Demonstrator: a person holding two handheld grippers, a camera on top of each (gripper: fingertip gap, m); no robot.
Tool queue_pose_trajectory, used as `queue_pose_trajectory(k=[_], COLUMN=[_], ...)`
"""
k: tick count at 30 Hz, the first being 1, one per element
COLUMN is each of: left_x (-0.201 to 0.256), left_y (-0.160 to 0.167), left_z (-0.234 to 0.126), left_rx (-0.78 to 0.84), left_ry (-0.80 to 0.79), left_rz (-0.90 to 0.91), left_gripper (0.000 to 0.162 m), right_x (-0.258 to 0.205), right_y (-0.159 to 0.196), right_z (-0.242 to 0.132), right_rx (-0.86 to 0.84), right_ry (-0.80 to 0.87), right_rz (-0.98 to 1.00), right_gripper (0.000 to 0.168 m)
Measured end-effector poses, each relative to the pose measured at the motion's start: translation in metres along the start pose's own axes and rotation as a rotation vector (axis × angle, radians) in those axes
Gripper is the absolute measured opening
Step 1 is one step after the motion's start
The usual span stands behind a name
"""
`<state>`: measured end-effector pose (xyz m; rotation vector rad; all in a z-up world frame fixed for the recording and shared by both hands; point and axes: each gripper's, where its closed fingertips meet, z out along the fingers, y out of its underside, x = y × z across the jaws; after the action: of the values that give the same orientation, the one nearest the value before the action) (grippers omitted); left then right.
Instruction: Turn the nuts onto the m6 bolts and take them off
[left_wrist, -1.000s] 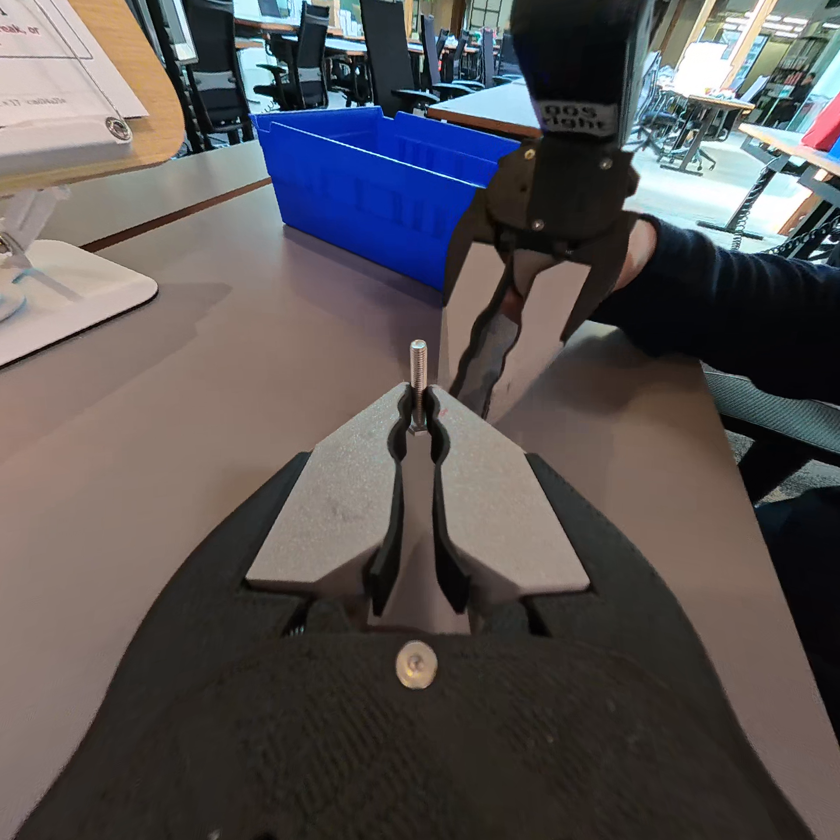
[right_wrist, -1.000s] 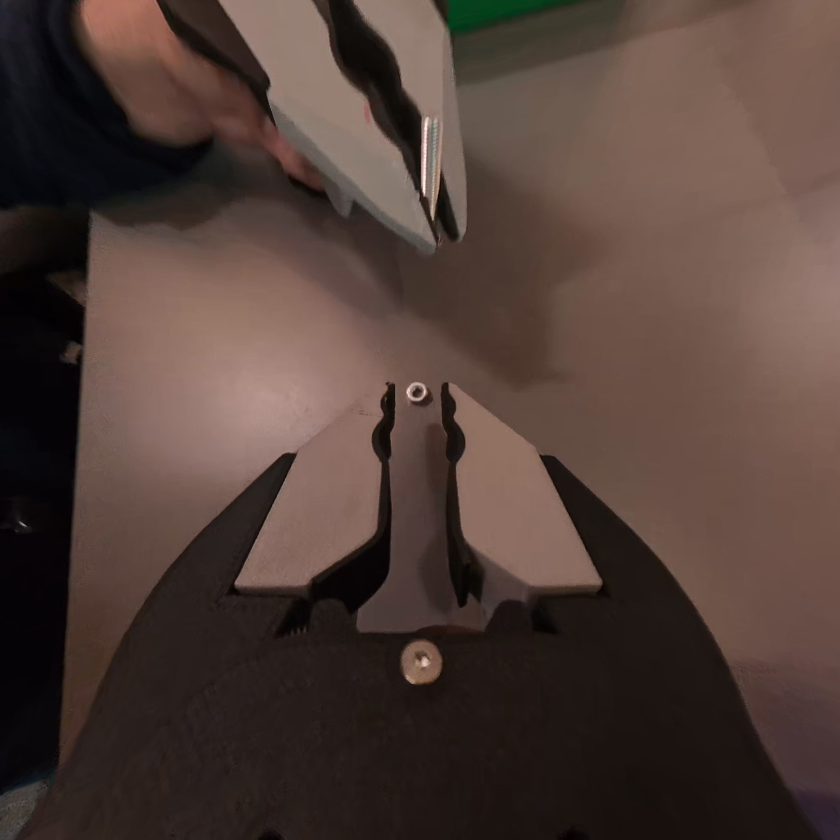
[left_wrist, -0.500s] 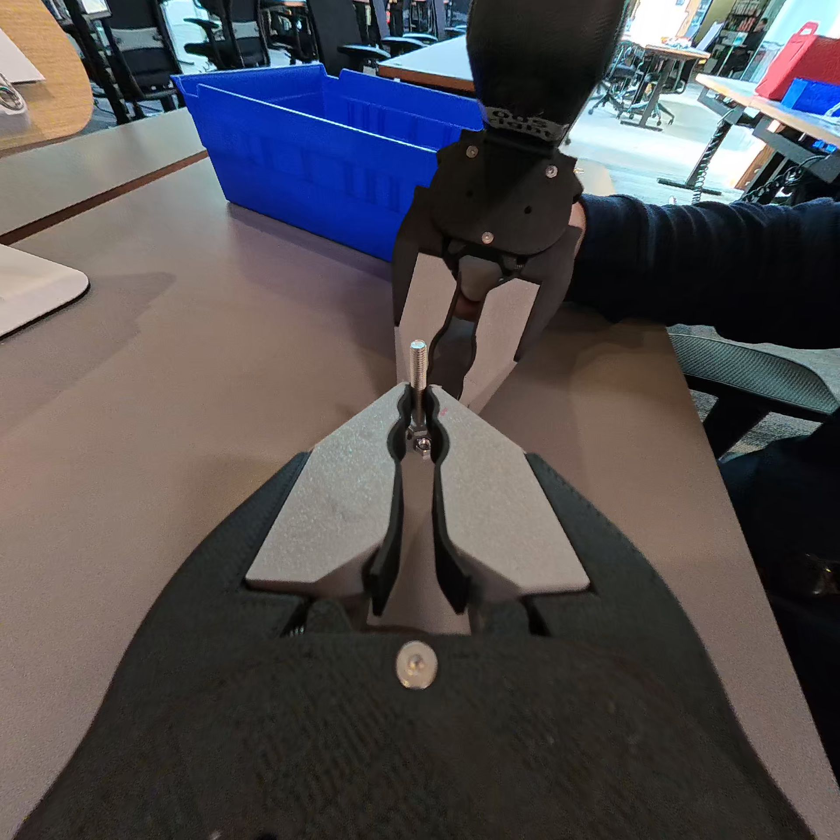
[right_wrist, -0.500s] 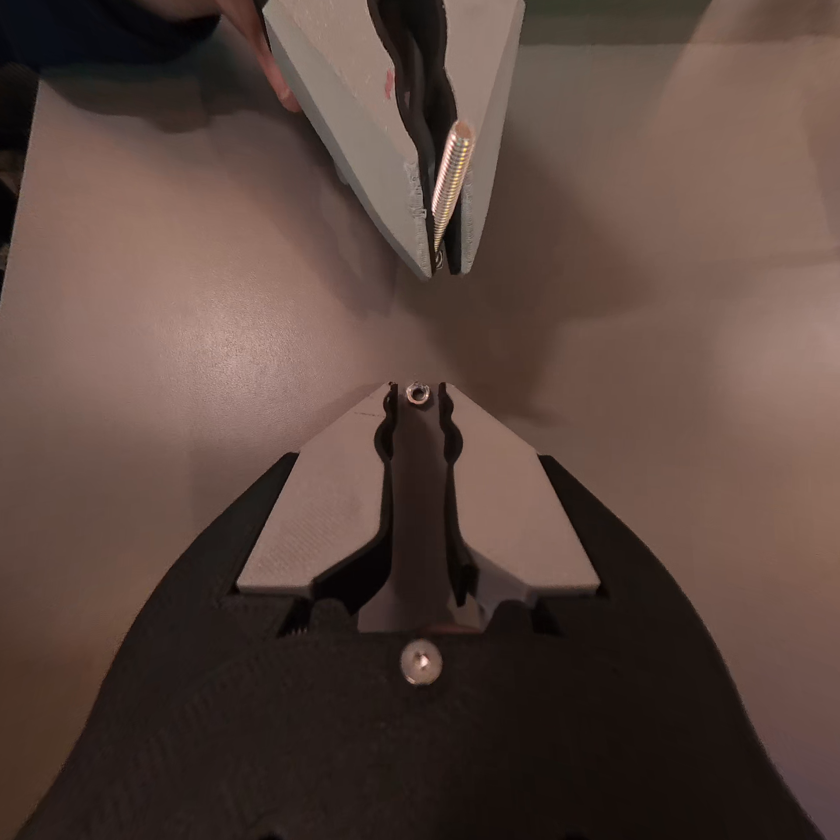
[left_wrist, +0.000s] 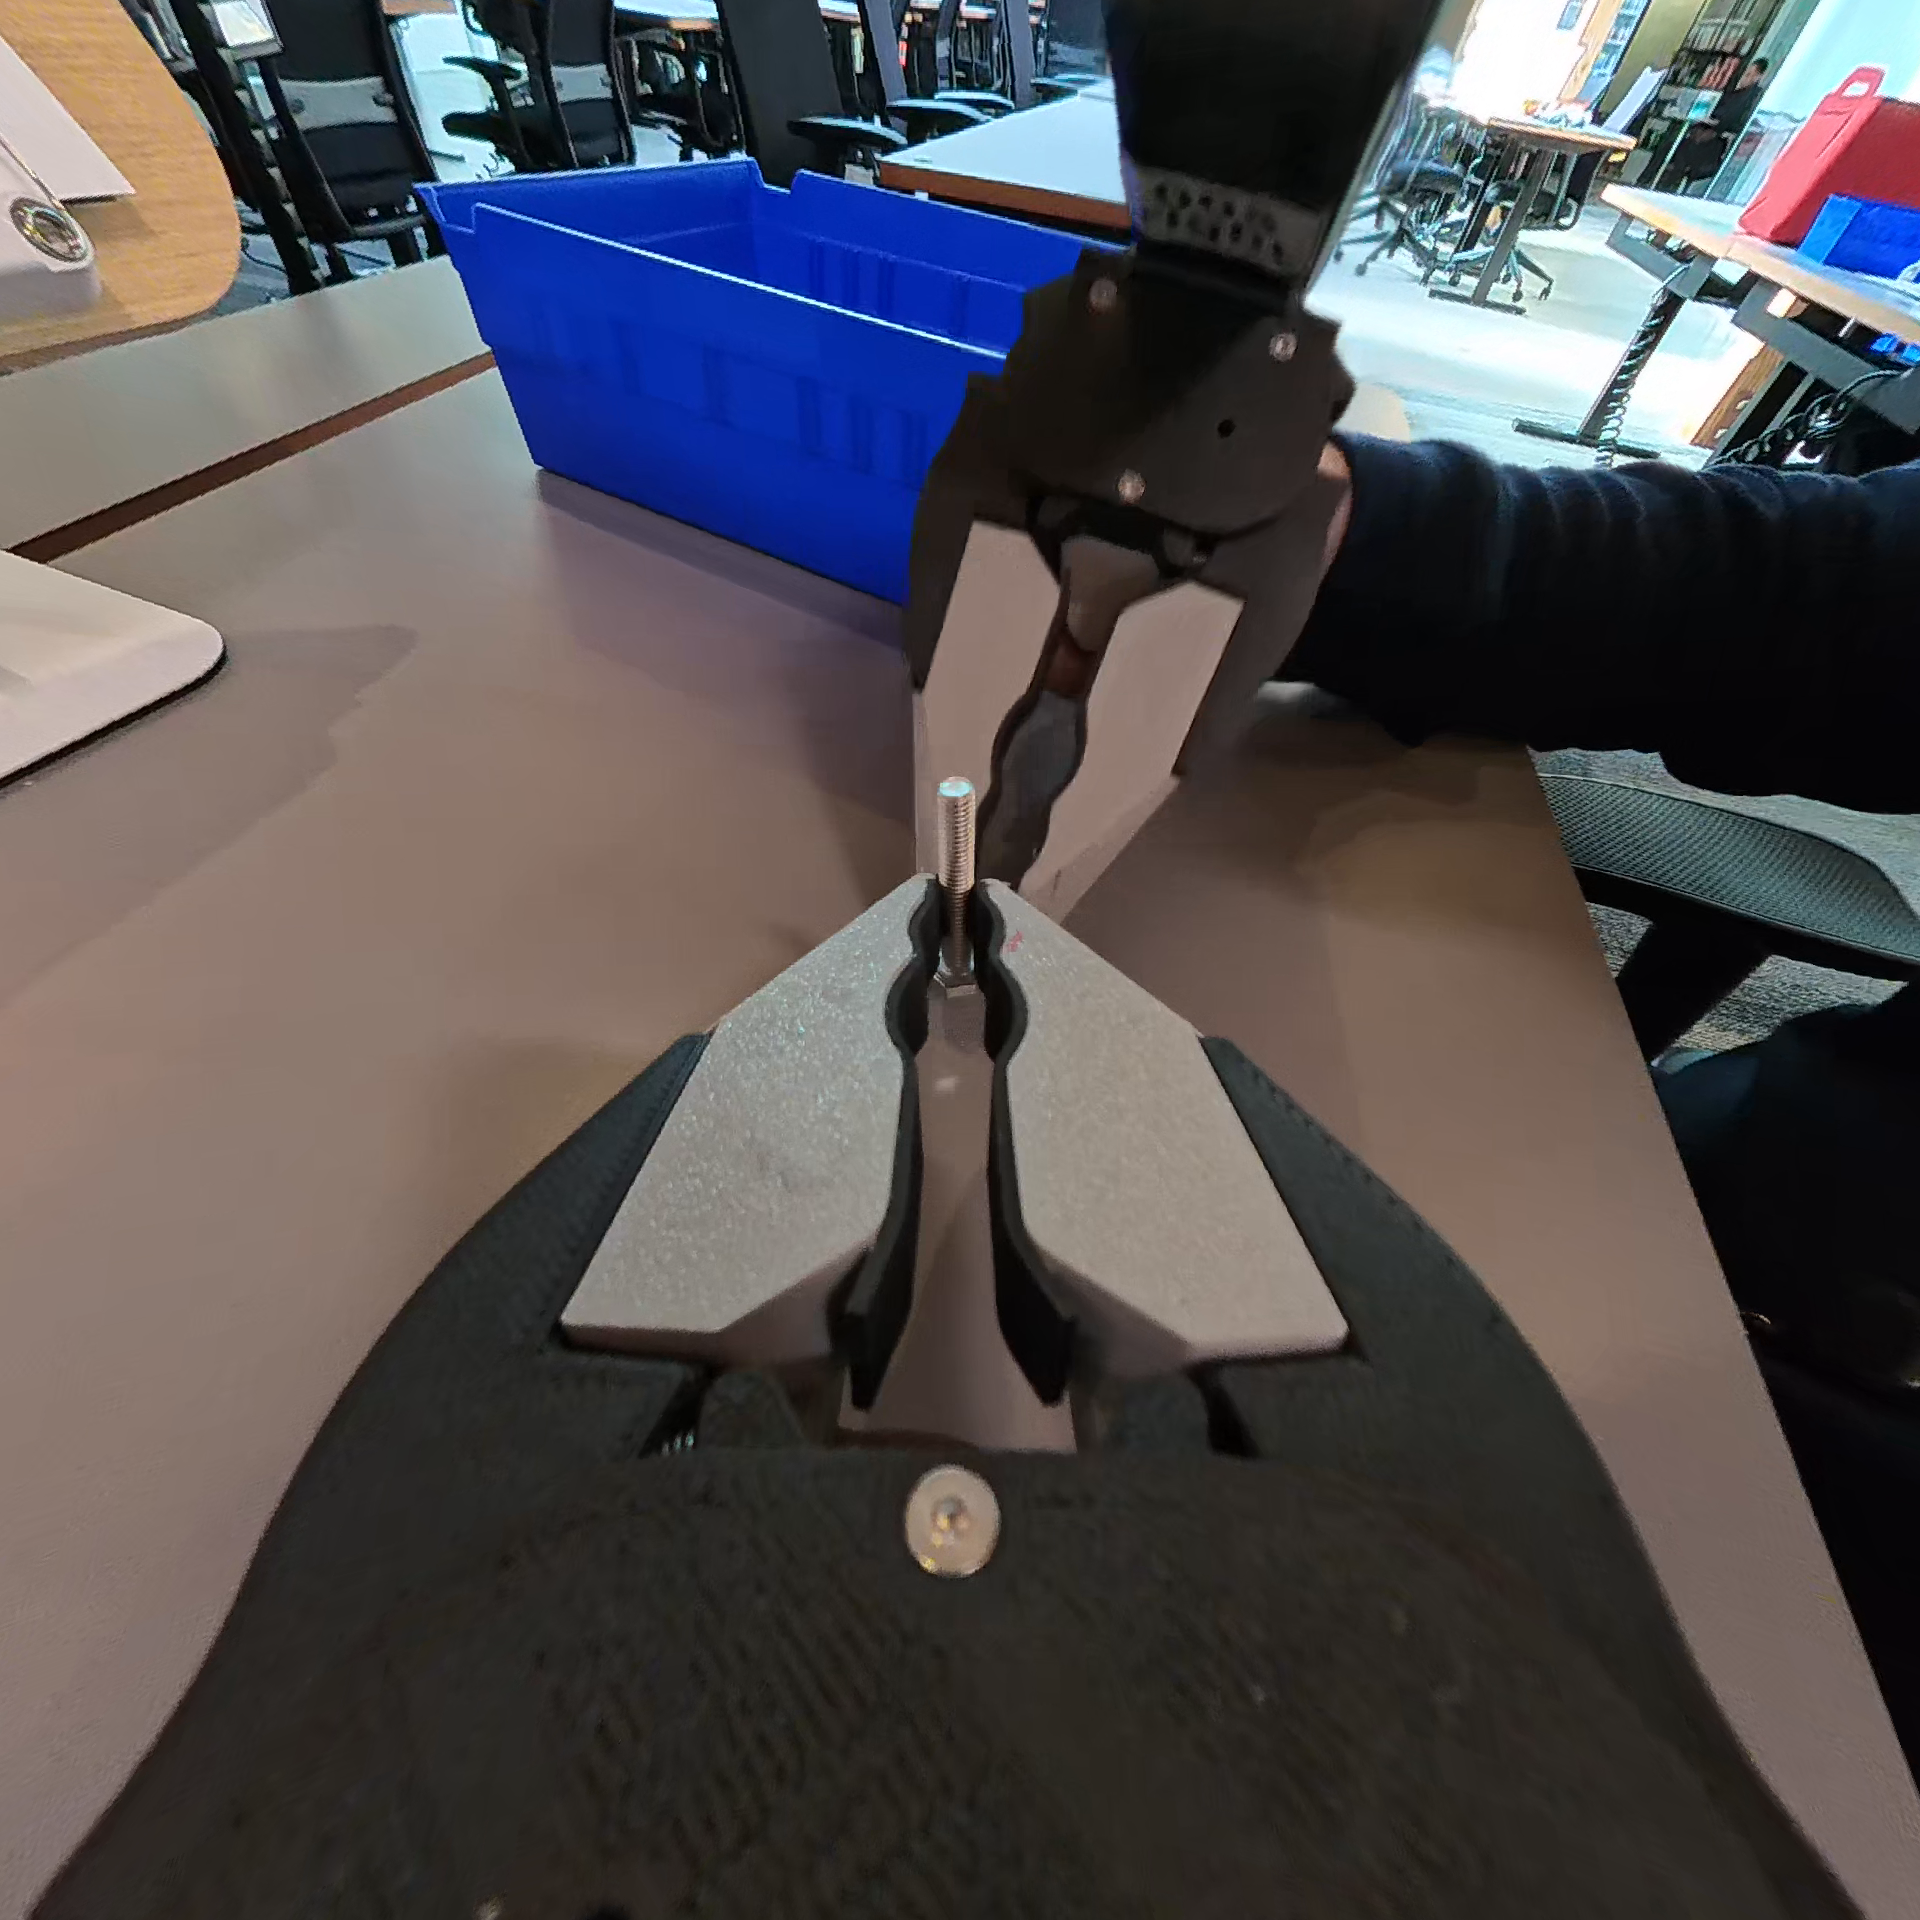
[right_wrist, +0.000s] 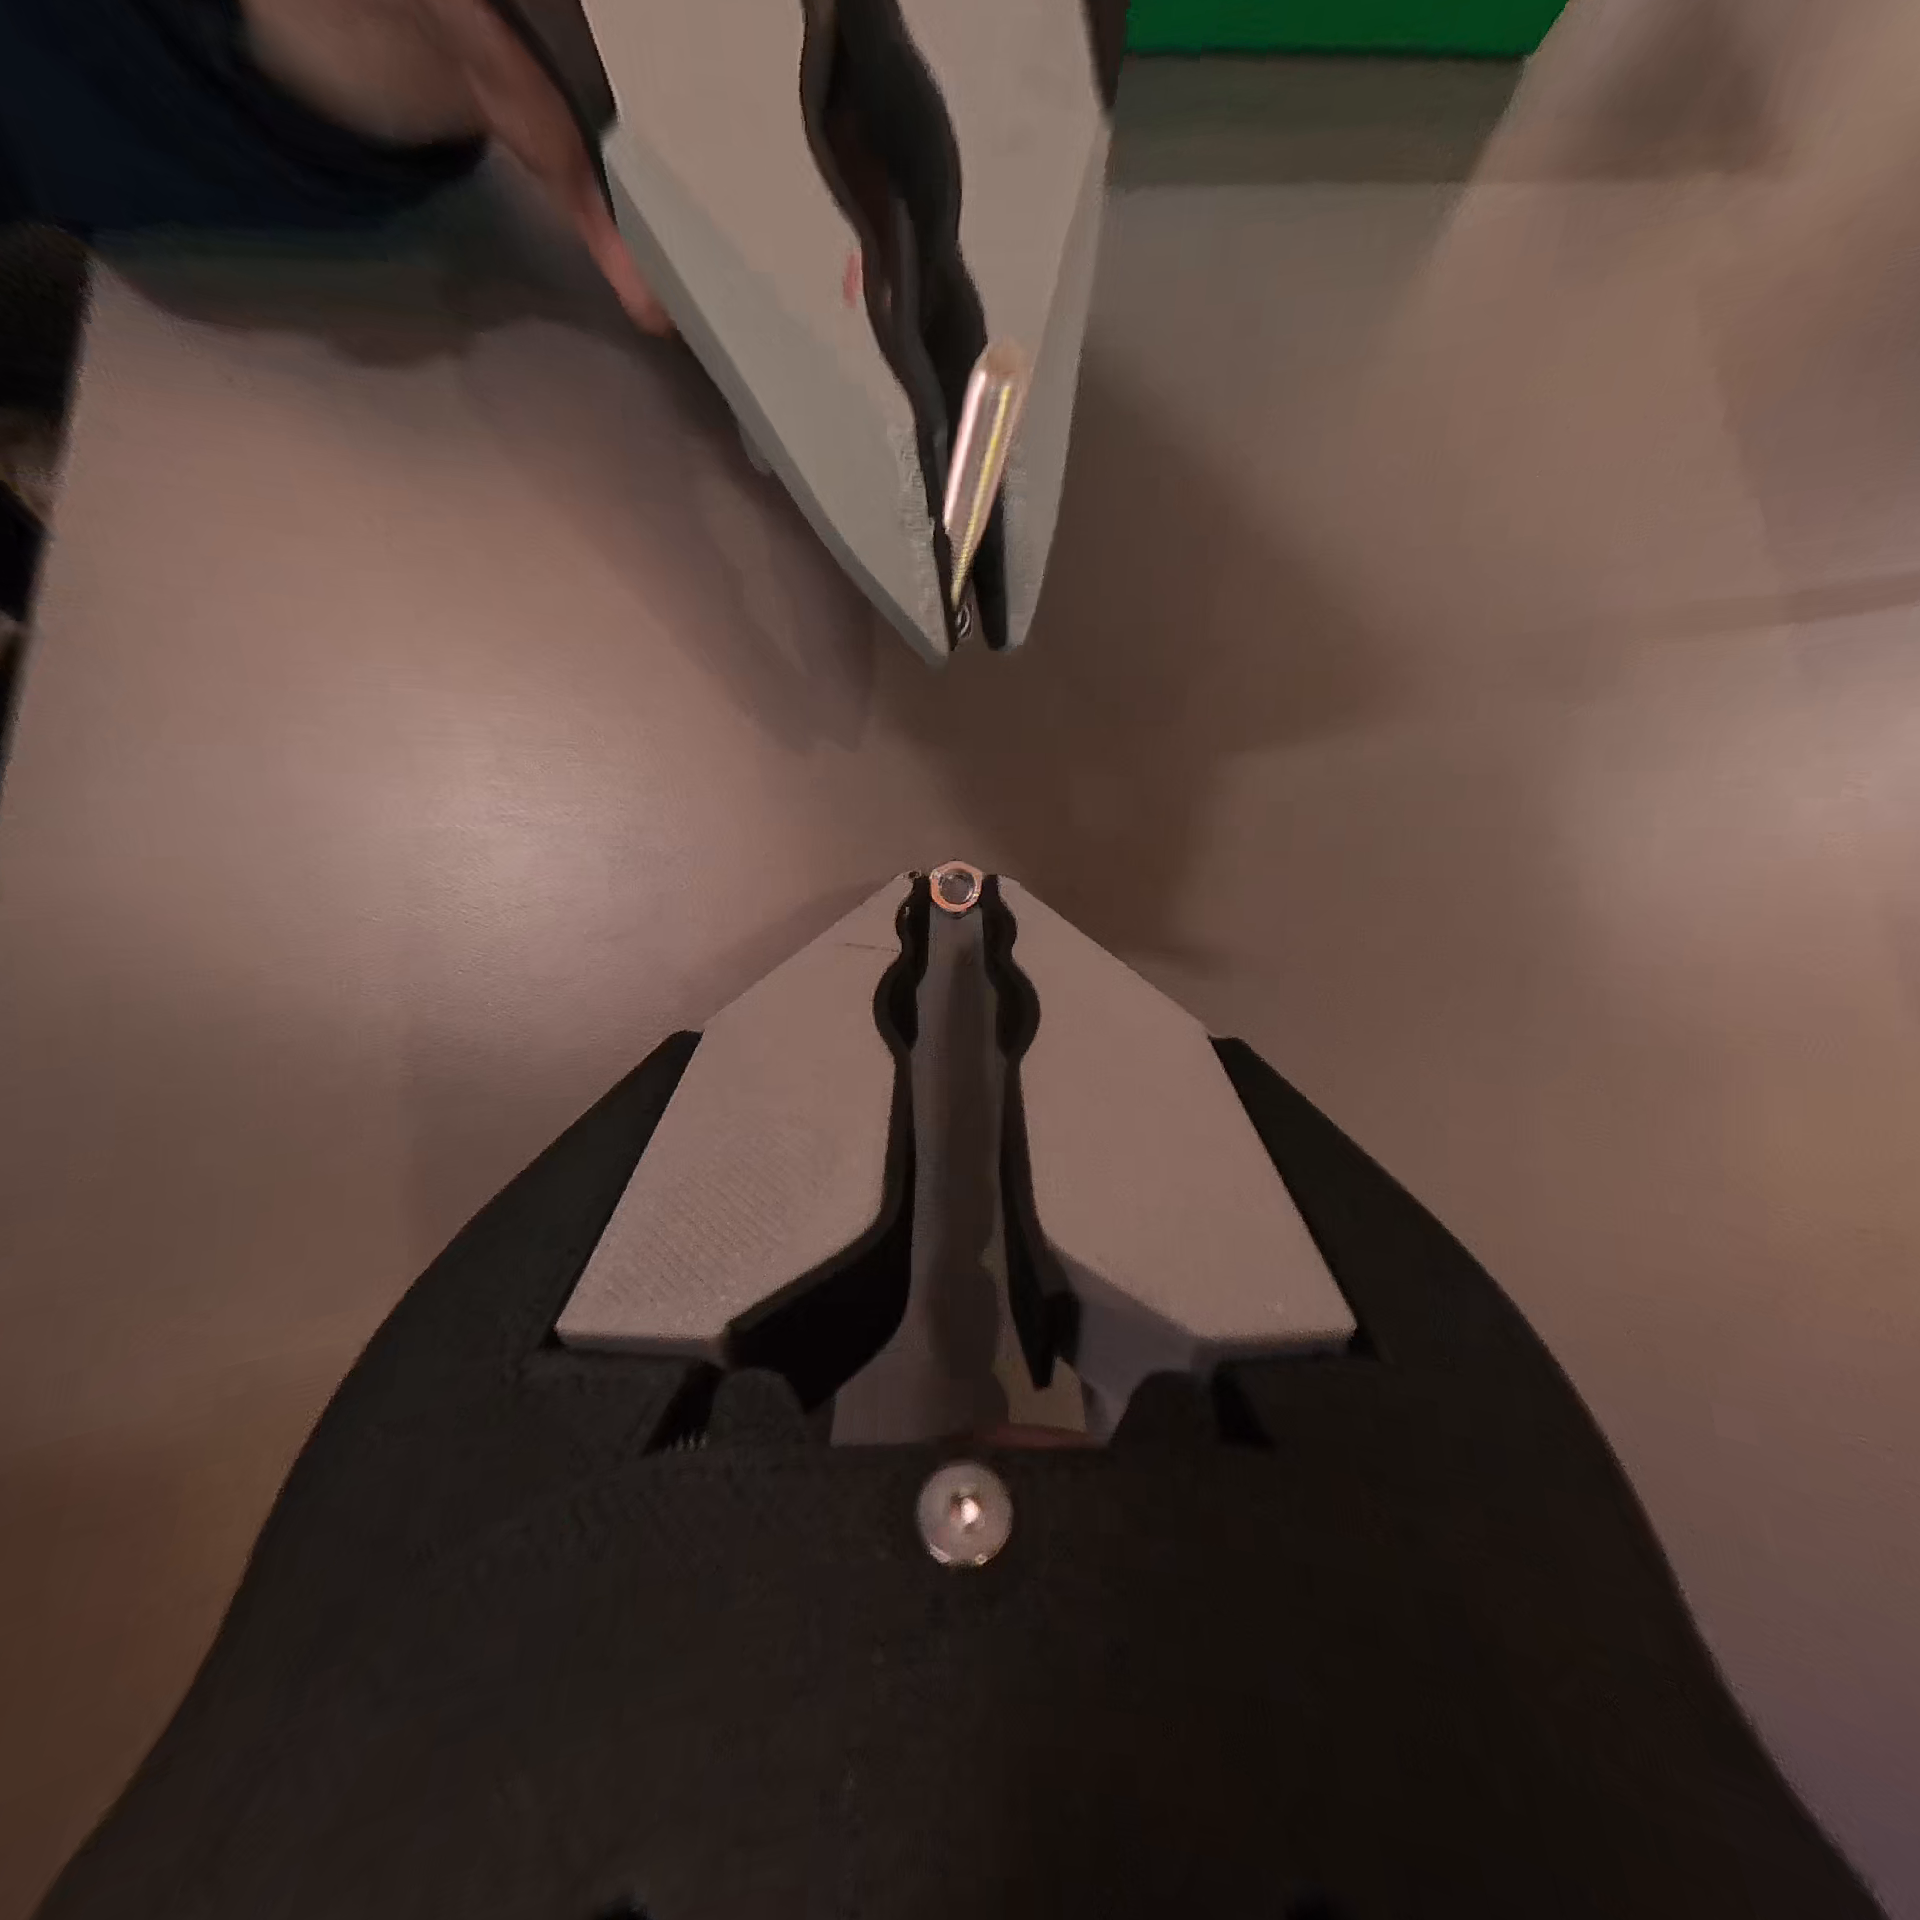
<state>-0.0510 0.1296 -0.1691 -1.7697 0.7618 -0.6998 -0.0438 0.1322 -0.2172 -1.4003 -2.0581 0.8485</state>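
Counter: grey-brown, matte, under both grippers. Blue bin sits on it, beyond and left of the left jaws, well apart from them; I can't see anything inside it. A white base plate is far off to the left of those jaws.

Left gripper: jaws nearly closed, clamping the bolt low on its shank. The hex head sits in the scalloped notch just behind the tips, and the threaded end sticks up and forward past them, roughly upright.

Right gripper: jaws closed down on the nut right at the very tips, bore facing out. In the left wrist view this gripper hangs tips-down just beyond and right of the bolt end, near it but not touching. The nut is hidden there.

Handling, my read:
- Both parts are small, stiff steel, light and slick. Nothing fragile.
- The nut grip is marginal because so little of it is between the pads; it could pop out or tilt if pushed sideways.
- Best hold is across the flats, bore kept clear.
- The bolt hold near the head looks right: it leaves the threads free.
- Bore and shank must line up or it cross-threads.

Writing: no brand or label readable on bolt, nut or bin. There is a small red mark on the left gripper's right pad.
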Motion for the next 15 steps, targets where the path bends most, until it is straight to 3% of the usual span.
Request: queue_pose_trajectory(k=[7, 15], left_x=[-0.001, 0.002], left_y=[-0.002, -0.004], left_z=[0.002, 0.004], left_rx=[0.009, 0.017], left_ry=[-0.035, -0.044], left_rz=[0.036, 0.059], left_gripper=[0.003, 0.003], right_x=[0.01, 0.0], right_y=[-0.051, -0.08], right_z=[-0.05, -0.05], right_rx=[0.134, 0.08], right_ry=[0.027, 0.002], right_rz=[0.067, 0.005], right_gripper=[0.007, 0.007])
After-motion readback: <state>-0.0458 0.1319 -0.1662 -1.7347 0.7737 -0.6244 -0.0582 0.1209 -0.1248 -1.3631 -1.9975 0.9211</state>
